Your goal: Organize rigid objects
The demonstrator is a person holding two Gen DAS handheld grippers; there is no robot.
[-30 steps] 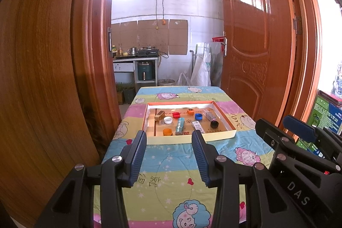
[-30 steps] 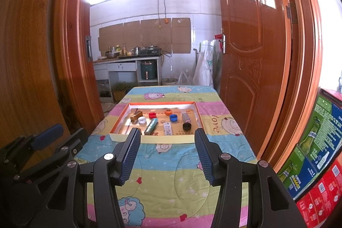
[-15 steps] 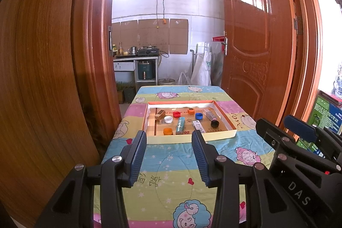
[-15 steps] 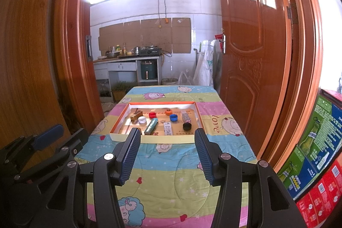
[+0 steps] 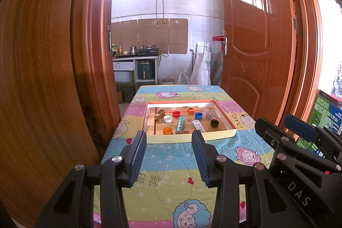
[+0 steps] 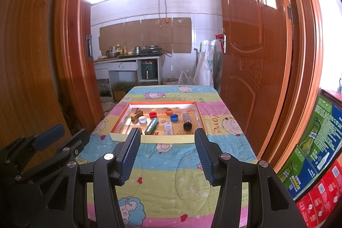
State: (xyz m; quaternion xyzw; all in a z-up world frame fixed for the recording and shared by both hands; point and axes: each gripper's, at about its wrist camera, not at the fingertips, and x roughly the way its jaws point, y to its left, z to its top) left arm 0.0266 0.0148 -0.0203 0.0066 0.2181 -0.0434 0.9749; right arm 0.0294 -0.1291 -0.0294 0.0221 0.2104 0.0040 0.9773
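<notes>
We hold our left gripper [image 5: 168, 138] and right gripper [image 6: 167, 136] with fingers spread, empty, above the table [image 5: 171, 174], short of the tray [image 5: 192, 138].

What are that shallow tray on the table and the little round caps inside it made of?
The tray looks like cardboard: thin folded walls, matte cream outside, orange rim, printed brown floor. The blue cap and red cap look like moulded plastic, solid-coloured and slightly glossy, though they are too small to be sure.

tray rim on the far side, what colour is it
Orange on the tray; clearest in the left wrist view.
</notes>
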